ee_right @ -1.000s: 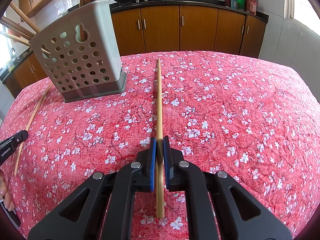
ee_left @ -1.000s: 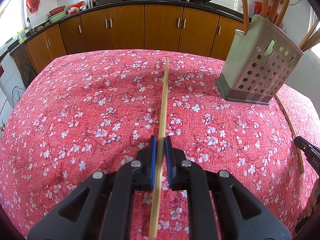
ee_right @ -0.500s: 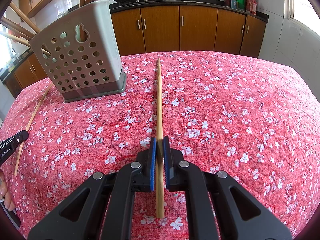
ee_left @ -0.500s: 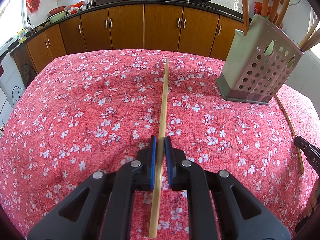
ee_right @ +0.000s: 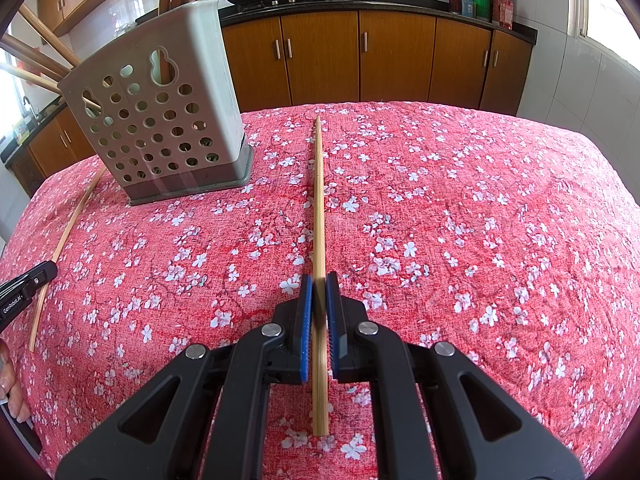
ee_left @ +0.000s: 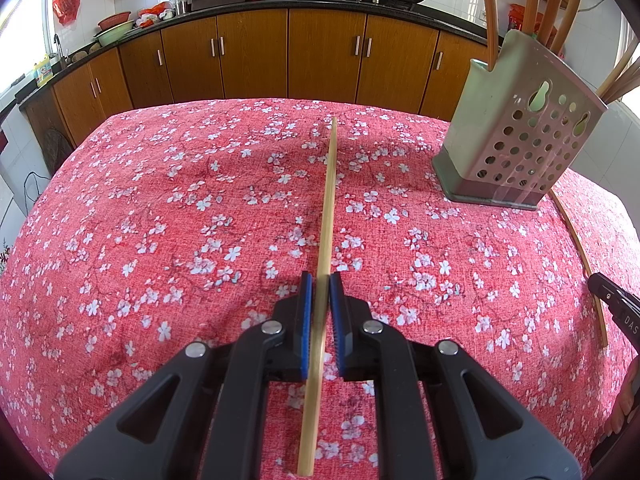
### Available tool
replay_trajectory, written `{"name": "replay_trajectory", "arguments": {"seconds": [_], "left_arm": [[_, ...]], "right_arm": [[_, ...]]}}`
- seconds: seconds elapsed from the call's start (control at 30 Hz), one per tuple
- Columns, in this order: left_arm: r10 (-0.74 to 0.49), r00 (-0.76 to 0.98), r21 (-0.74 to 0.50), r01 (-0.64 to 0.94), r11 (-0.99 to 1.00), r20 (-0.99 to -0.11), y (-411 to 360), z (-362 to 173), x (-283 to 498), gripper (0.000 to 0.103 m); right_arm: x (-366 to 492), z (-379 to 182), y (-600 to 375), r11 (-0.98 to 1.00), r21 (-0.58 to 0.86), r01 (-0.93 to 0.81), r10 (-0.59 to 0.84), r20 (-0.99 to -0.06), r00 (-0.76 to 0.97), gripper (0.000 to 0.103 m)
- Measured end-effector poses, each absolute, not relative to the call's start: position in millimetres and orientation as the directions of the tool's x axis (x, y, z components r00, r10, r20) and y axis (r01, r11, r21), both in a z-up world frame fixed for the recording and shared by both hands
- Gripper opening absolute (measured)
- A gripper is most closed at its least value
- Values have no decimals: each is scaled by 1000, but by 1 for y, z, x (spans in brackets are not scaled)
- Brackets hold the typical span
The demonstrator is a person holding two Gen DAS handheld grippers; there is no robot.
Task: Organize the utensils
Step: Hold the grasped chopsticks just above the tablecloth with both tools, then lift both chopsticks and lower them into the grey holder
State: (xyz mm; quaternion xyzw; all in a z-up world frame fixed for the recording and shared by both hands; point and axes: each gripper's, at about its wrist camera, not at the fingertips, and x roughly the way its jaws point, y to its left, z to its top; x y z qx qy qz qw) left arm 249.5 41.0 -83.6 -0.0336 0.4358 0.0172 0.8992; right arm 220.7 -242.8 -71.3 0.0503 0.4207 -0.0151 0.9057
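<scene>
My left gripper [ee_left: 320,280] is shut on a bamboo chopstick [ee_left: 328,200] that points forward over the red flowered tablecloth. My right gripper [ee_right: 316,282] is shut on a second bamboo chopstick [ee_right: 319,200], also pointing forward. A grey perforated utensil holder [ee_left: 516,140] stands between the two grippers, at the right in the left wrist view and at the left in the right wrist view [ee_right: 156,120]. Several wooden utensils stick out of it.
Another chopstick [ee_left: 580,252] lies on the cloth beside the holder; it also shows in the right wrist view [ee_right: 60,248]. The table [ee_left: 160,200] is covered by the red cloth. Brown kitchen cabinets [ee_left: 320,60] and a counter with woks stand beyond it.
</scene>
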Motion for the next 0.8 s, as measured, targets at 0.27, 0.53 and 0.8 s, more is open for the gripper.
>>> {"name": "replay_trajectory", "arguments": {"seconds": [0.27,0.53,0.8], "left_arm": [[1,620,-46,-61,997,-785,41,-84,249,13],[24,620,4,-34,999,-785,40,-83,231,13],[9,672,46,37,998,-741,38,-56,206,9]], "right_arm": [[221,-70,-243,994,80,70,16,-764,645,8],[212,-72,-241,992,107,62,42,-762,646,8],[189,-41,-233,998,42,44,-3,-689,725,8]]}}
